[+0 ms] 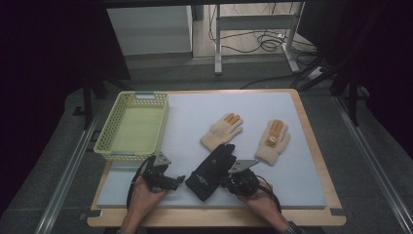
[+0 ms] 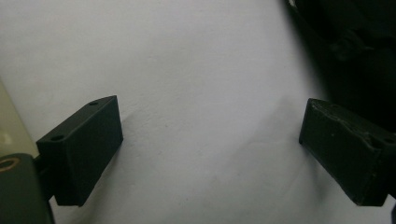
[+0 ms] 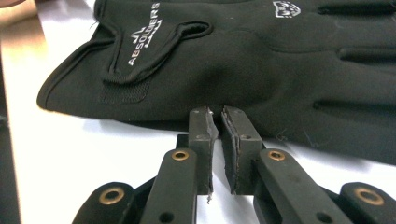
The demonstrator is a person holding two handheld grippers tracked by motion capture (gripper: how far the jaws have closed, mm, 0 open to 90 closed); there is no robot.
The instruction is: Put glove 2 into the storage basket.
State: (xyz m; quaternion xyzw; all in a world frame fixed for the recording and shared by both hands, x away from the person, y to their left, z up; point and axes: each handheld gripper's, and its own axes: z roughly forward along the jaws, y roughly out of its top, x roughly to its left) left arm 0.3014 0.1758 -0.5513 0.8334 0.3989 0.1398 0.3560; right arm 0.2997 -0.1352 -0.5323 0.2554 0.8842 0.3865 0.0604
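A black glove (image 1: 210,171) with white lettering (image 3: 243,60) lies flat on the white mat, fingers pointing away. My right gripper (image 1: 226,181) sits at its right edge. In the right gripper view its jaws (image 3: 220,112) are pressed almost together, tips at the glove's hem, and no fabric shows between them. My left gripper (image 1: 178,179) is just left of the glove. Its jaws (image 2: 210,140) stand wide open over bare mat, with the dark glove (image 2: 355,42) at the upper right. Two cream gloves (image 1: 222,130) (image 1: 272,140) lie farther back.
A yellow-green plastic basket (image 1: 111,146) stands at the mat's left side, its wall close to my left gripper (image 2: 7,116). The white mat (image 1: 195,109) covers a wooden table (image 1: 311,141). Beyond the table are a desk frame and cables on the floor.
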